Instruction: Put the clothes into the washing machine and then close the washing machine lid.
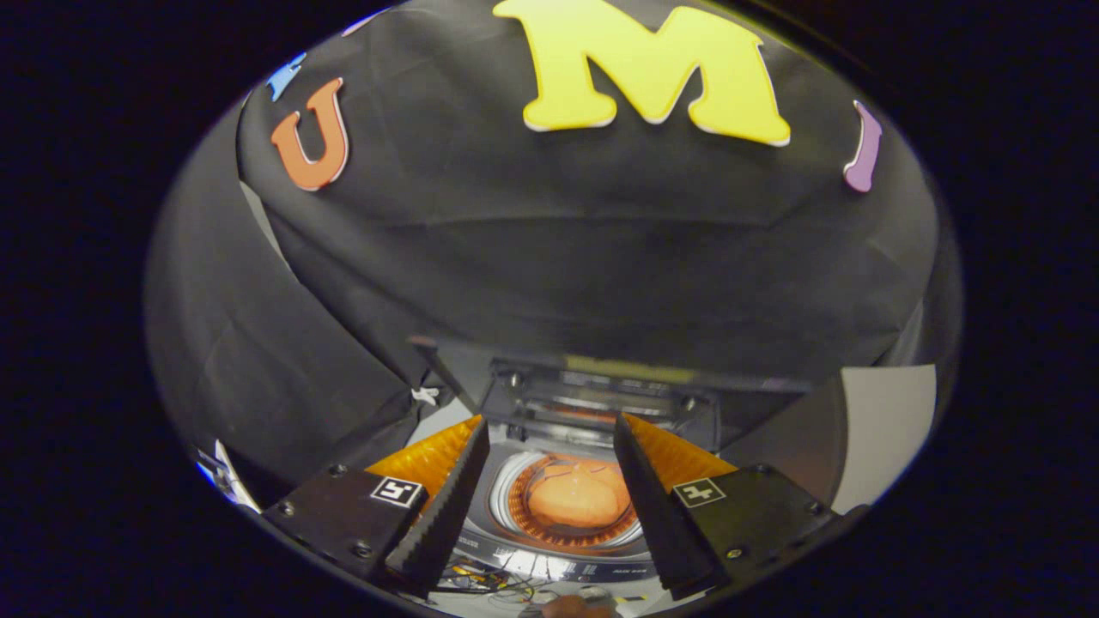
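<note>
Down between the fingers is where everything's happening: the gripper [549, 446] is spread wide with nothing pinched, and framed in the gap, beyond and below the fingertips, is the washing machine [549, 562] seen from above. The clothes [577, 496] already sit in its round drum [515, 489], a bunched orange lump roughly in the middle of the opening, so I'd call the first half of the job done. It's too crumpled to have any real long axis or direction, just a rounded heap. What matters now is the lid [592, 395]: it stands open at the far side of the drum, beyond the fingertips, with its long edge running crosswise to the fingers and its underside facing back toward the gripper. So the closing move would mean reaching forward past the drum to the lid's top edge and swinging it down toward the near side. Hinge looks to be along the back, though the dark booth wall [558, 257] right behind makes the lid's upper edge hard to make out.
</note>
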Demonstrator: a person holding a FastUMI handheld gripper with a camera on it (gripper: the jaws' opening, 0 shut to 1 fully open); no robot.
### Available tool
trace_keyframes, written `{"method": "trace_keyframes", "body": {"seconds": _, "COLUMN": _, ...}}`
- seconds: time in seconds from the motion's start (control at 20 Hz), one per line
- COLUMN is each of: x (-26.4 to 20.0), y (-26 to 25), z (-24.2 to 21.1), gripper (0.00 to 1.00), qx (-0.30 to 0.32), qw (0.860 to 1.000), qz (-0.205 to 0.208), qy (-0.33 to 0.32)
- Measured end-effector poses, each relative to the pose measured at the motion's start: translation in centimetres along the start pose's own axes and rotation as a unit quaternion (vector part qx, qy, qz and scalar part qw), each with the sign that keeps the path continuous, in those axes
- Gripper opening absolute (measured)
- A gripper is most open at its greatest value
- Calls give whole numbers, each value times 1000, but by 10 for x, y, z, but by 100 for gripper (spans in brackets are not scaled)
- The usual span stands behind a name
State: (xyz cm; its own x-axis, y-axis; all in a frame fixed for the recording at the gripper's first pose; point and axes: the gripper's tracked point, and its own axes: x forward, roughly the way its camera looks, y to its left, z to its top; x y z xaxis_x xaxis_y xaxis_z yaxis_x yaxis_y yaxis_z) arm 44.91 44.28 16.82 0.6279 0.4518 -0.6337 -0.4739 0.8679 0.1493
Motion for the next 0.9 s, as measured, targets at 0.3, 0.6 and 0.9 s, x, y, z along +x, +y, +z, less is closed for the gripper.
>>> {"method": "trace_keyframes", "body": {"seconds": 0.3, "x": -19, "y": -7, "z": 37, "gripper": 91, "qx": 1, "qw": 1000, "qz": -10, "qy": -23}}
{"method": "trace_keyframes", "body": {"seconds": 0.6, "x": 14, "y": -24, "z": 49, "gripper": 91, "qx": 21, "qw": 999, "qz": -10, "qy": -30}}
{"method": "trace_keyframes", "body": {"seconds": 0.9, "x": 61, "y": -43, "z": 64, "gripper": 91, "qx": 15, "qw": 999, "qz": -16, "qy": -42}}
